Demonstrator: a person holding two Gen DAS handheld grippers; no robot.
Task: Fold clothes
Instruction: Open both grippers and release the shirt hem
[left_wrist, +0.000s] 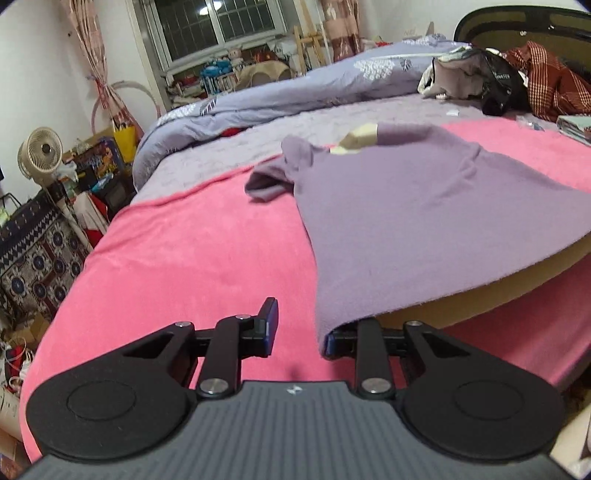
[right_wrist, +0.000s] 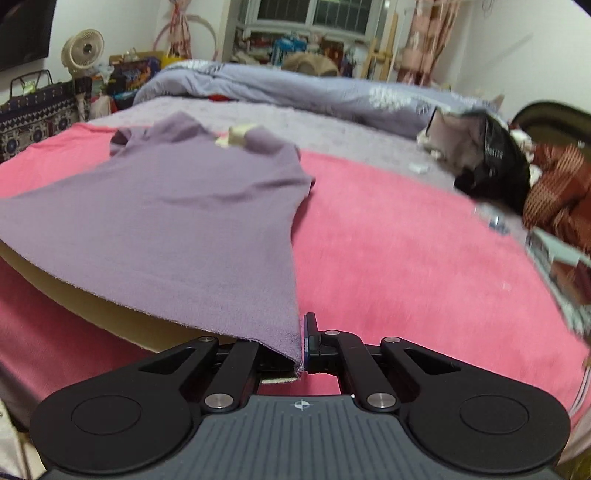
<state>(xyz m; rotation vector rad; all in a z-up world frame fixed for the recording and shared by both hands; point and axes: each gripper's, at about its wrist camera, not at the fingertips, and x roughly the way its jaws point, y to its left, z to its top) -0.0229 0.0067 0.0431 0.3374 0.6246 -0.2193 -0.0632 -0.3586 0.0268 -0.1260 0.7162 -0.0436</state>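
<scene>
A purple shirt (left_wrist: 424, 221) lies spread on a pink blanket (left_wrist: 192, 251) on a bed, its collar end farthest from the fingers and its hem raised off the blanket, showing a pale yellow lining underneath. In the right wrist view the right gripper (right_wrist: 301, 350) has its fingers together, clamped on one bottom corner of the shirt (right_wrist: 184, 221), which stretches away ahead and to the left of them. In the left wrist view the left gripper (left_wrist: 299, 336) has its fingers apart. The other bottom corner drapes over the right-hand finger (left_wrist: 338, 345), while the left-hand finger stands clear of the cloth, so no pinch shows. Beyond the shirt, past both sets of fingers, lie a bluish quilt (left_wrist: 277, 96) and a pile of clothes (left_wrist: 517, 81).
</scene>
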